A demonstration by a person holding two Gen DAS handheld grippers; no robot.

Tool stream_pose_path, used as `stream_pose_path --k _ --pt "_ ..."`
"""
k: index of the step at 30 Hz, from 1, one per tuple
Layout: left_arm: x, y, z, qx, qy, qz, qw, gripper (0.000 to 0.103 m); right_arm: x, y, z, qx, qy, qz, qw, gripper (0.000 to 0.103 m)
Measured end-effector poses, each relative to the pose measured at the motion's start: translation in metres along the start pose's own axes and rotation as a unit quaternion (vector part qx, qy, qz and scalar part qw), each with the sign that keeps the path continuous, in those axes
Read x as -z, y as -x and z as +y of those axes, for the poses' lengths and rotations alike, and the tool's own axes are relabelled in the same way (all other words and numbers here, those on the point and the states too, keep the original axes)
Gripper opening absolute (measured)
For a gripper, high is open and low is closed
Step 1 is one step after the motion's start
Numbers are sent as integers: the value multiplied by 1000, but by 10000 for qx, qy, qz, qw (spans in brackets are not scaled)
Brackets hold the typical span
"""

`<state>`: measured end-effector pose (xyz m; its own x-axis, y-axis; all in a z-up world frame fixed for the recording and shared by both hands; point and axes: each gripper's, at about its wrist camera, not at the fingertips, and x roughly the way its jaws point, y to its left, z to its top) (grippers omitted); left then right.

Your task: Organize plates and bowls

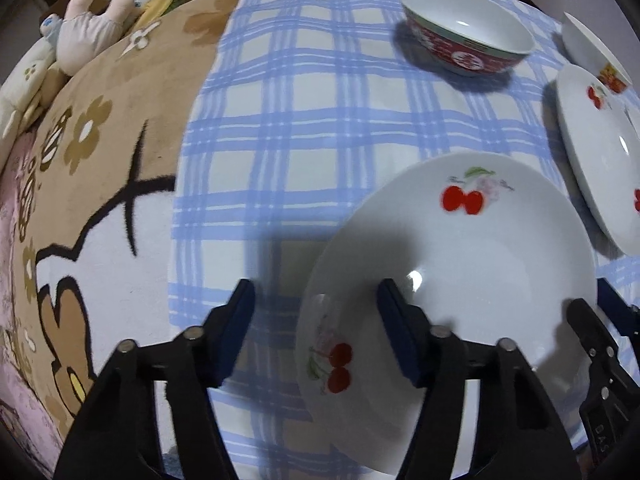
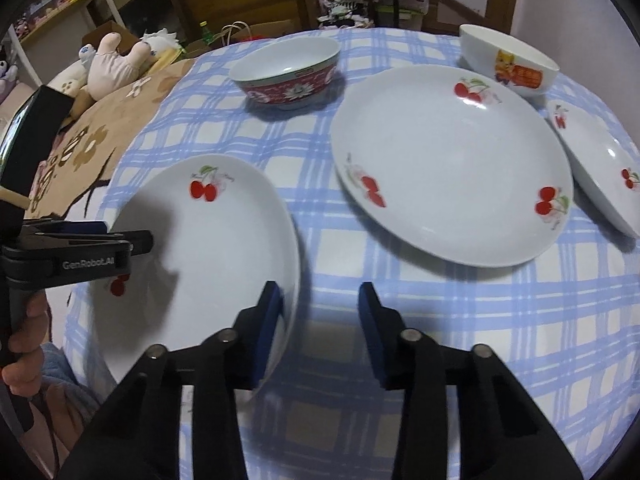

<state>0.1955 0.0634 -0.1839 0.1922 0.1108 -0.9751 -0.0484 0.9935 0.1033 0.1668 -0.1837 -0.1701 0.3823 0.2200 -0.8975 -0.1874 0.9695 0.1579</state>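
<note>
I log the left gripper [image 1: 316, 332]: black linkage arms, silver pivot pins, dark blue pads [image 1: 240, 330]. Right gripper [image 2: 320, 332]: same build. Side of left unit reads "GenRobot.AI". Bare-skinned hand [image 2: 24, 340], light blue sleeve [image 2: 68, 384].

Blue-and-white checked cloth [image 2: 440, 300] spread across the surface, tan cartoon-patterned blanket [image 1: 100, 200] laid alongside, plush toys [image 2: 116, 60] piled at its far edge, green bottle [image 2: 205, 32] seen behind.

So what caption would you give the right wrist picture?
Open right gripper beside a cherry plate, with more plates and two bowls on the checked cloth.
</note>
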Motion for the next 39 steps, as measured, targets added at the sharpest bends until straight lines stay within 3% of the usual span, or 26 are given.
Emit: stream_pose_path --k 3,6,20,30,39 --pt "3 0 -3 206 -24 87 9997 38 1 1 7 -59 0 89 9999 19" --pt "5 6 -2 140 -21 29 9999 31 2 -1 12 14 1 220 9998 15" --pt "7 3 -5 189 -73 136 9997 38 7 -6 1 -551 -268 285 9977 12" --pt "7 14 6 475 84 44 9988 23 11 -3 -6 -612 -447 362 9965 13" --pt "15 27 -8 822 -174 -15 9965 19 23 19 -24 -470 -560 396 9965 13"
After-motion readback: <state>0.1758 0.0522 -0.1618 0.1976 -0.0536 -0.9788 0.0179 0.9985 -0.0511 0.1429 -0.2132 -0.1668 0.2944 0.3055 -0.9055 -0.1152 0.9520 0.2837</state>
